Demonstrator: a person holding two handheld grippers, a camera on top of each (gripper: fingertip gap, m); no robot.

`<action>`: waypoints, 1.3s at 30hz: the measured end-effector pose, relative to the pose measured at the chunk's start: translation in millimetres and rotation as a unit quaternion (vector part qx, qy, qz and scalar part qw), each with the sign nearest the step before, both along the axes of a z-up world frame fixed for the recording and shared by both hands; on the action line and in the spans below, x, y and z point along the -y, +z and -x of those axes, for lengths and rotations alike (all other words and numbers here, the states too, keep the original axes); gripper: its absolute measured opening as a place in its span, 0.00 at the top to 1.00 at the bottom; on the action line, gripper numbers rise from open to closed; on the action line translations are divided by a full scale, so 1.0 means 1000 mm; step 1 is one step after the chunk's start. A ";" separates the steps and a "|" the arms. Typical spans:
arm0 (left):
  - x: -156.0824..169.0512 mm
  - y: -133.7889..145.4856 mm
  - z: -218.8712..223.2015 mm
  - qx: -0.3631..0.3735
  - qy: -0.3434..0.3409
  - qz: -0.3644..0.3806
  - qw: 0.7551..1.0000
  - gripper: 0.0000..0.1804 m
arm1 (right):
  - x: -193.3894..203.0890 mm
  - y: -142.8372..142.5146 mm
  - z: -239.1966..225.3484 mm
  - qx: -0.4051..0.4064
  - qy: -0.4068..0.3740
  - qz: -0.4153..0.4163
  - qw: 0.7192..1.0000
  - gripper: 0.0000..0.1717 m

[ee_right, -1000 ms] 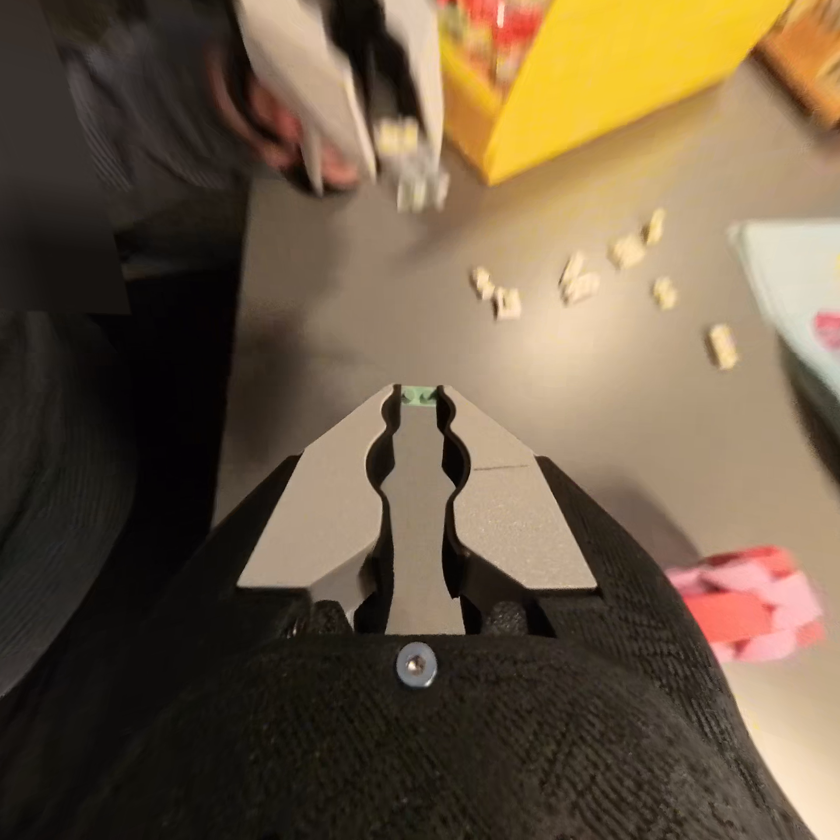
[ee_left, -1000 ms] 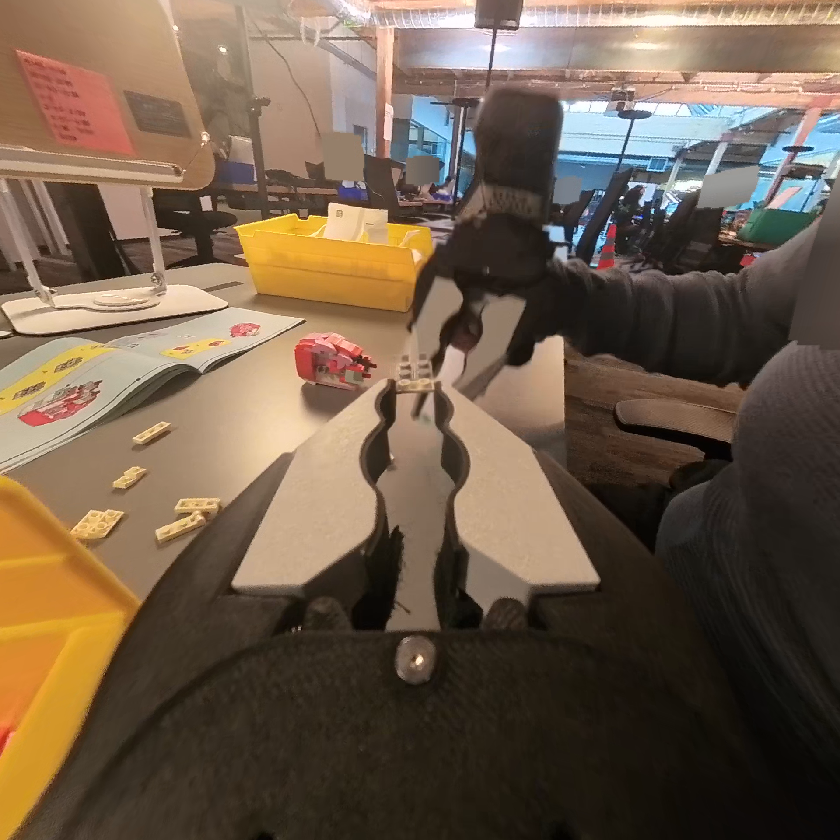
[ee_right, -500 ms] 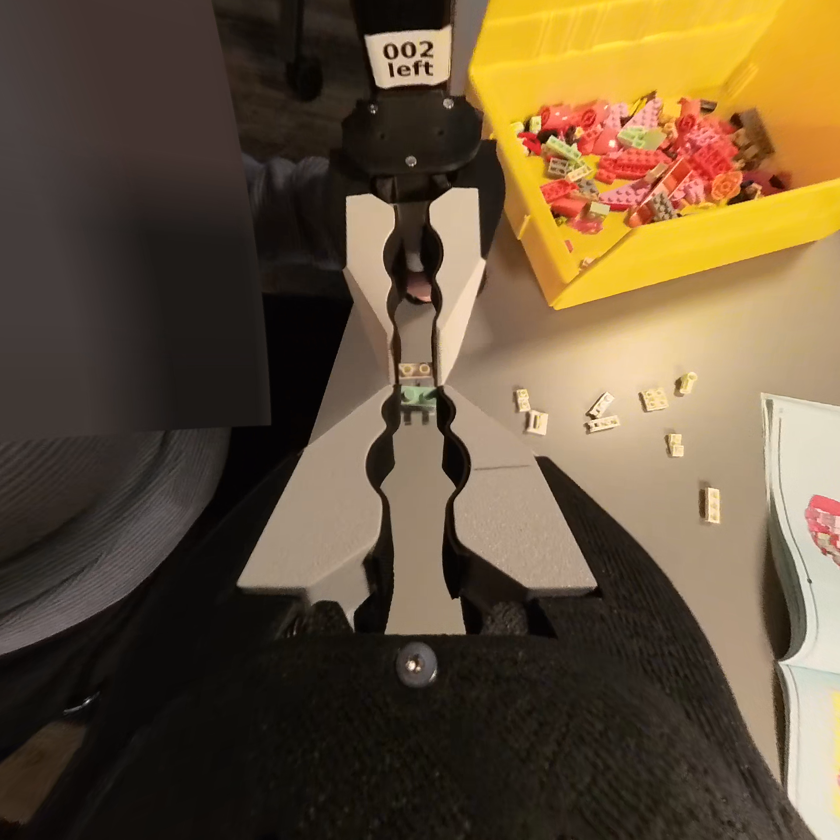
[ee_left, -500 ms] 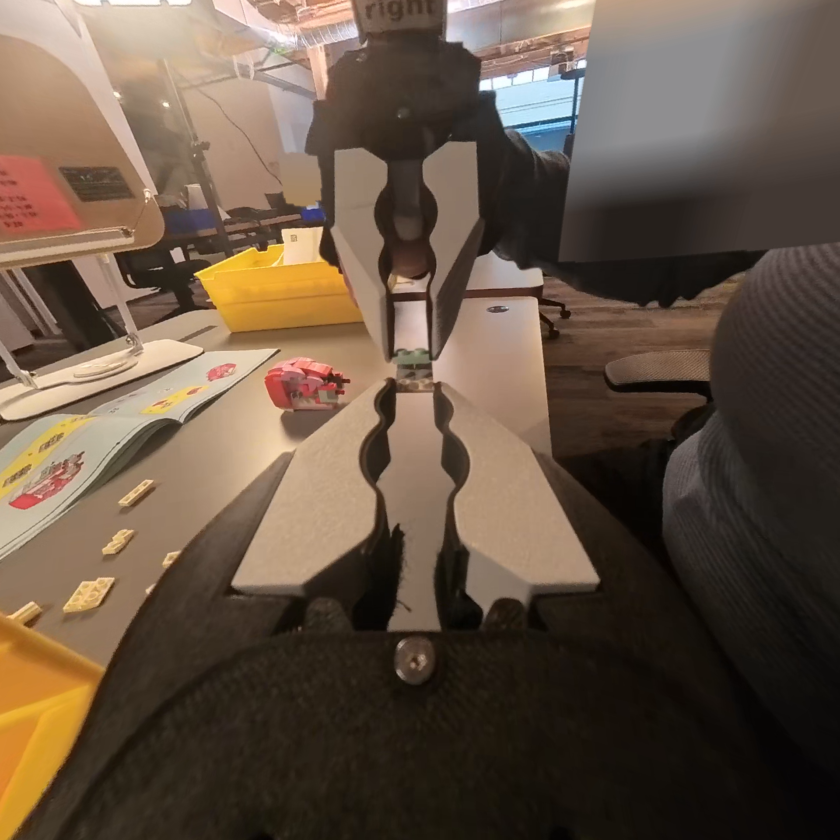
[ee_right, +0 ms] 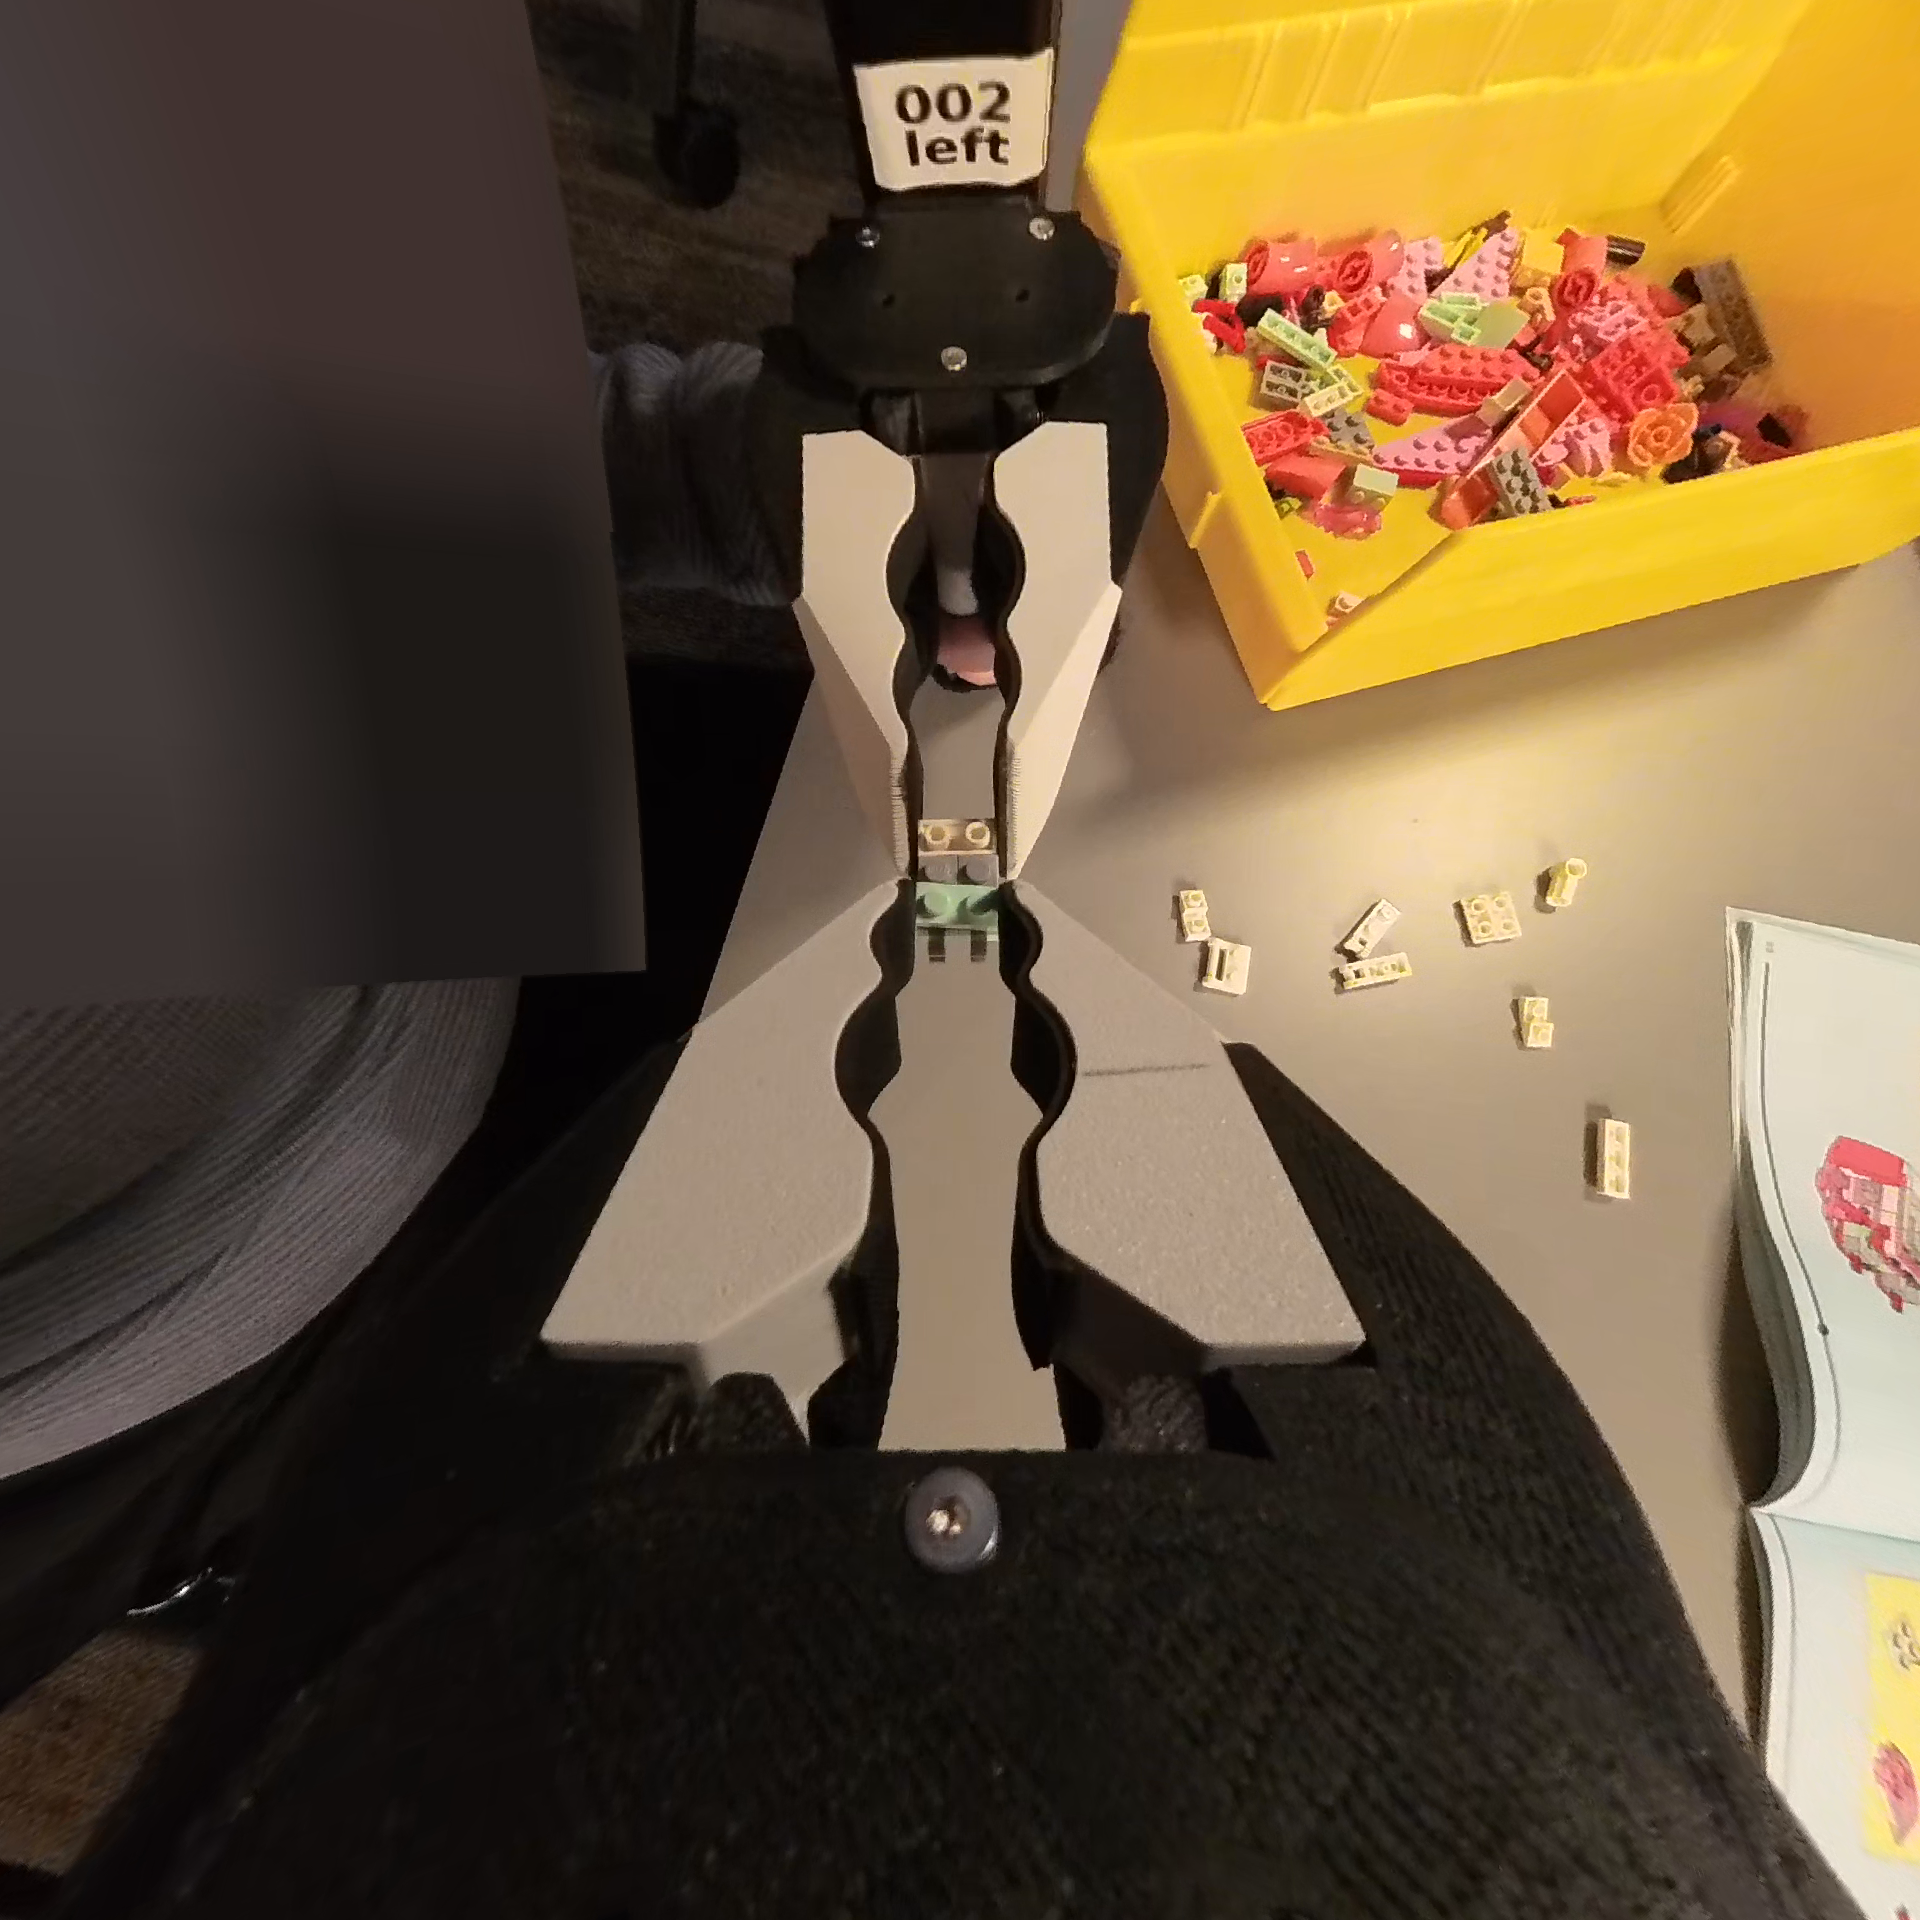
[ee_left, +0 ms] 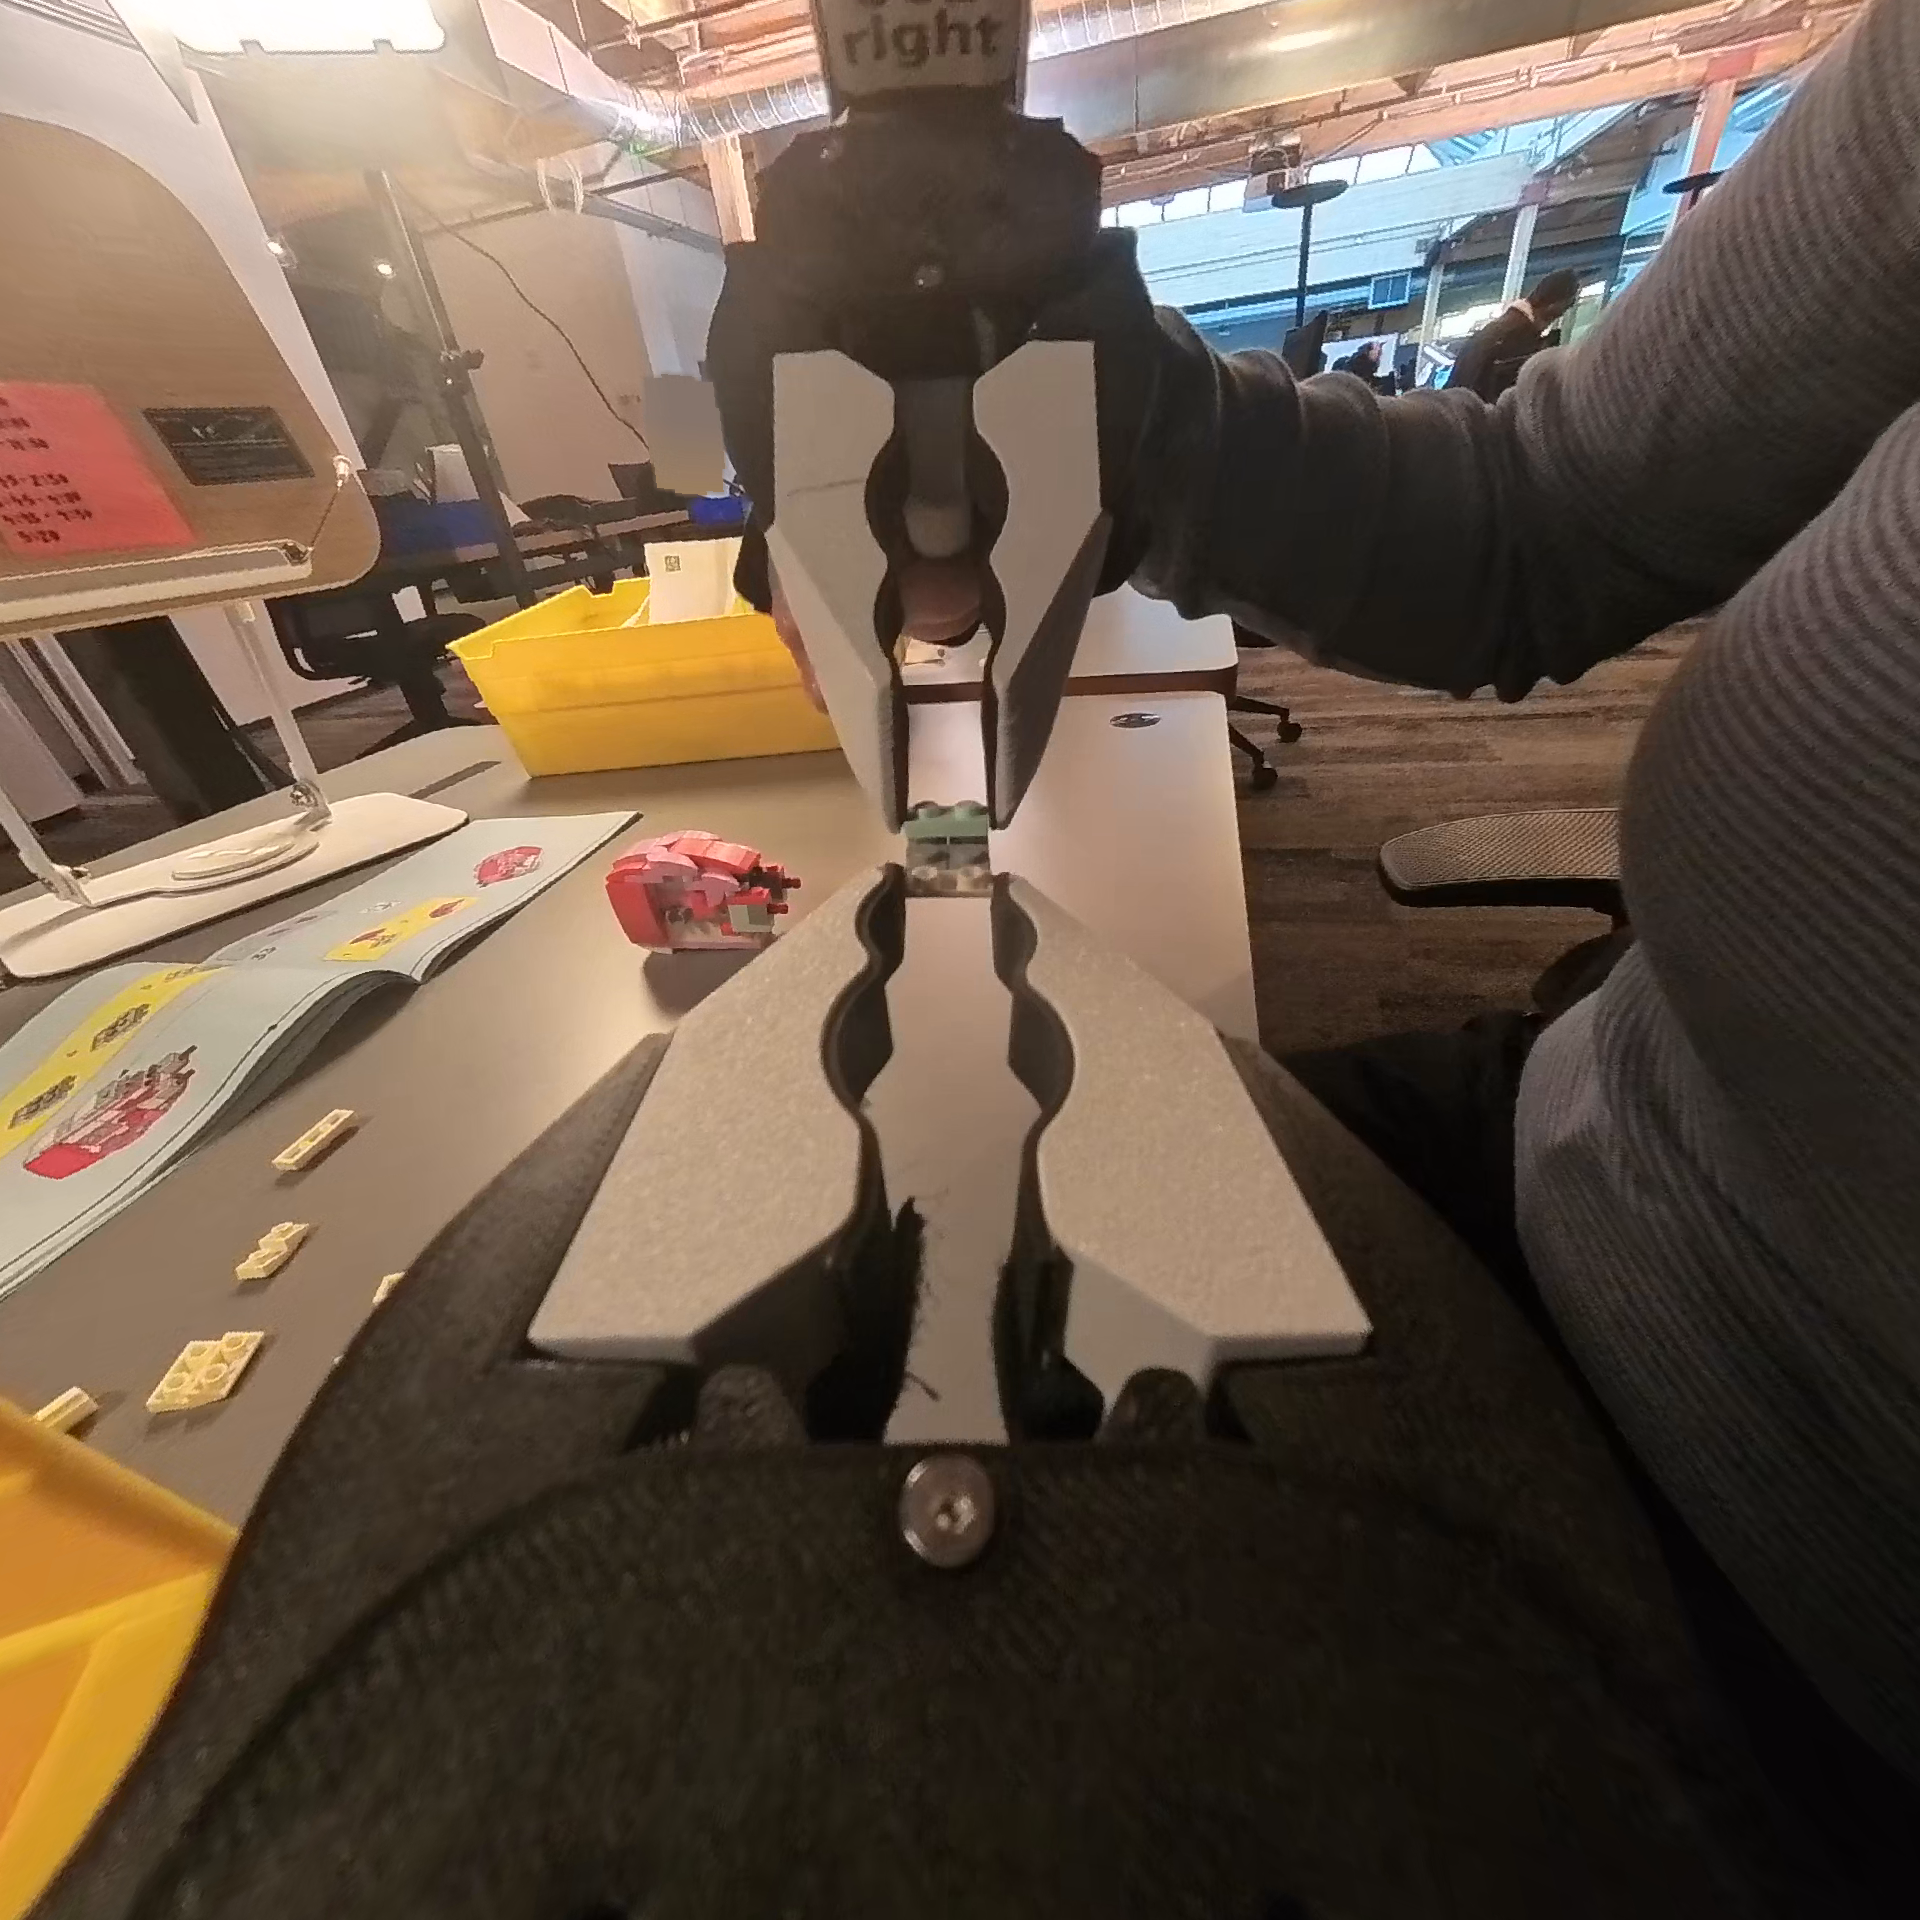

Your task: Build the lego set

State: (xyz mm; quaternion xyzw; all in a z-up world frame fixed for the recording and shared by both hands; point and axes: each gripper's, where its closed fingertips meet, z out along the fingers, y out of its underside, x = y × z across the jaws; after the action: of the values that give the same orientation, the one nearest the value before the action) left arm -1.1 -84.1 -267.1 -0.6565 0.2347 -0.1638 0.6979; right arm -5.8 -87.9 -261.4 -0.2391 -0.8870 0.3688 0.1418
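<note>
My left gripper point(ee_left: 945, 883) is shut on a small cream and grey brick piece point(ee_left: 948, 881). In the right wrist view, this piece point(ee_right: 956, 847) sits between the left gripper's fingertips. My right gripper point(ee_right: 956, 906) is shut on a light green brick point(ee_right: 956, 914). In the left wrist view it comes down from above with the green brick point(ee_left: 945, 824) at its tips. The two grippers meet tip to tip above the grey table point(ee_left: 499, 966). The green brick touches the grey part of the other piece.
A red and pink brick model point(ee_left: 696, 894) sits on the table beside an open booklet point(ee_left: 260, 997). Several cream pieces point(ee_right: 1371, 945) lie loose. A yellow bin point(ee_right: 1558, 582) holds mixed bricks. Another yellow bin point(ee_left: 644, 675) stands farther back. A sleeved arm point(ee_left: 1558, 468) is at the right. Left and right tips are no more than a few centimetres apart.
A second ago the grippers were apart and the right one was swinging in. They came tip to tip, bringing the green brick against the cream and grey piece, and have held there since.
</note>
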 end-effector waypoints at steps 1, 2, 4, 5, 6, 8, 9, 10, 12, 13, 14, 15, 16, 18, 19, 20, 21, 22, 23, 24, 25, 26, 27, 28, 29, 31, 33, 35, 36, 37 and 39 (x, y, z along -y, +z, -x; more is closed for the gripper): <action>0.000 0.000 0.000 0.000 0.000 0.000 1.000 0.91 | 0.000 0.000 0.000 -0.001 0.000 0.000 1.000 0.92; 0.000 0.000 0.000 0.000 0.000 0.000 1.000 0.91 | 0.000 0.000 0.000 -0.001 0.000 -0.001 1.000 0.92; 0.000 0.000 0.000 0.000 0.000 0.000 1.000 0.91 | 0.001 0.000 -0.001 -0.002 0.001 -0.001 1.000 0.92; 0.000 0.000 0.000 0.000 0.000 0.000 1.000 0.91 | 0.001 0.000 -0.001 -0.002 0.002 0.000 1.000 0.92; 0.000 0.000 0.000 0.000 0.000 0.000 1.000 0.91 | 0.002 0.000 -0.001 -0.003 0.003 0.001 1.000 0.92; 0.000 0.001 0.000 0.001 -0.001 -0.002 1.000 0.91 | 0.002 0.000 -0.001 -0.005 0.003 0.003 1.000 0.91; 0.000 0.001 -0.001 0.001 -0.001 -0.002 1.000 0.91 | 0.002 0.000 -0.001 -0.005 0.002 0.003 1.000 0.91; 0.000 0.001 -0.001 0.000 -0.001 -0.002 1.000 0.91 | 0.001 -0.001 -0.001 -0.006 0.001 0.003 1.000 0.91; 0.000 0.000 -0.001 0.000 -0.001 -0.002 1.000 0.91 | 0.001 -0.001 -0.001 -0.006 0.001 0.003 1.000 0.91; 0.000 0.000 -0.001 0.000 -0.001 -0.002 1.000 0.91 | 0.001 -0.001 -0.001 -0.007 0.001 0.004 1.000 0.91; 0.000 0.000 -0.001 0.001 -0.001 -0.002 1.000 0.91 | 0.001 -0.001 -0.001 -0.008 0.001 0.004 1.000 0.91; 0.000 0.001 -0.001 0.001 -0.001 -0.002 1.000 0.91 | 0.001 -0.001 -0.001 -0.008 0.001 0.004 1.000 0.91; 0.000 0.001 -0.001 0.001 -0.001 -0.002 1.000 0.91 | 0.001 -0.001 -0.001 -0.007 0.001 0.005 1.000 0.91; 0.000 0.001 -0.001 0.001 -0.001 -0.002 1.000 0.91 | 0.000 -0.001 -0.002 -0.008 0.000 0.004 1.000 0.91; 0.000 0.001 -0.001 0.002 -0.002 -0.001 1.000 0.91 | 0.000 -0.001 -0.002 -0.008 0.000 0.005 1.000 0.91; 0.000 0.001 -0.001 0.002 -0.002 -0.001 1.000 0.91 | 0.000 -0.001 -0.002 -0.008 0.000 0.005 1.000 0.91; 0.000 0.001 -0.001 0.002 -0.001 -0.001 1.000 0.91 | 0.000 -0.001 -0.002 -0.010 -0.001 0.005 1.000 0.90; 0.000 0.001 0.000 0.003 -0.001 -0.001 1.000 0.91 | 0.000 0.000 -0.001 -0.012 -0.002 0.004 1.000 0.89; 0.000 0.001 0.000 0.004 0.000 -0.001 1.000 0.91 | 0.000 0.000 -0.001 -0.014 -0.003 0.005 1.000 0.89; -0.001 0.001 0.001 0.006 0.004 0.001 1.000 0.91 | -0.001 0.001 0.000 -0.019 -0.007 0.004 1.000 0.86; -0.001 0.001 0.002 0.009 0.007 0.003 1.000 0.91 | -0.001 0.002 0.001 -0.027 -0.013 0.002 1.000 0.83; -0.002 0.001 0.004 0.013 0.012 0.005 1.000 0.91 | -0.002 0.004 0.003 -0.041 -0.021 0.000 0.999 0.80; -0.004 0.001 0.006 0.018 0.018 0.007 1.000 0.91 | -0.003 0.005 0.007 -0.065 -0.034 -0.008 0.997 0.77; -0.005 0.001 0.009 0.024 0.027 0.011 0.999 0.91 | -0.004 0.006 0.012 -0.097 -0.048 -0.024 0.994 0.74; -0.006 0.001 0.012 0.031 0.035 0.014 0.999 0.91 | -0.005 0.007 0.016 -0.139 -0.058 -0.046 0.988 0.71; -0.010 0.002 0.018 0.042 0.051 0.020 0.998 0.91 | -0.007 0.007 0.022 -0.236 -0.069 -0.120 0.962 0.70; -0.012 0.001 0.022 0.051 0.064 0.024 0.996 0.91 | -0.010 0.001 0.023 -0.311 -0.065 -0.215 0.923 0.69; -0.013 0.001 0.025 0.060 0.071 0.028 0.995 0.91 | -0.011 -0.007 0.024 -0.350 -0.061 -0.297 0.886 0.69; -0.013 0.002 0.026 0.066 0.072 0.030 0.995 0.91 | -0.010 -0.010 0.024 -0.366 -0.057 -0.323 0.871 0.70; -0.013 0.002 0.026 0.070 0.070 0.030 0.995 0.91 | -0.008 -0.012 0.025 -0.376 -0.055 -0.335 0.862 0.70; -0.012 0.003 0.026 0.074 0.066 0.030 0.995 0.91 | -0.007 -0.013 0.027 -0.395 -0.061 -0.349 0.848 0.72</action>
State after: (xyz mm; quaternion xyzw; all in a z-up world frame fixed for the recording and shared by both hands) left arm -27.3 -72.1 -264.4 -0.6770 0.1340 -0.1724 0.7029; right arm -33.0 -80.7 -274.5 -0.0616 -0.8101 0.0894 0.5761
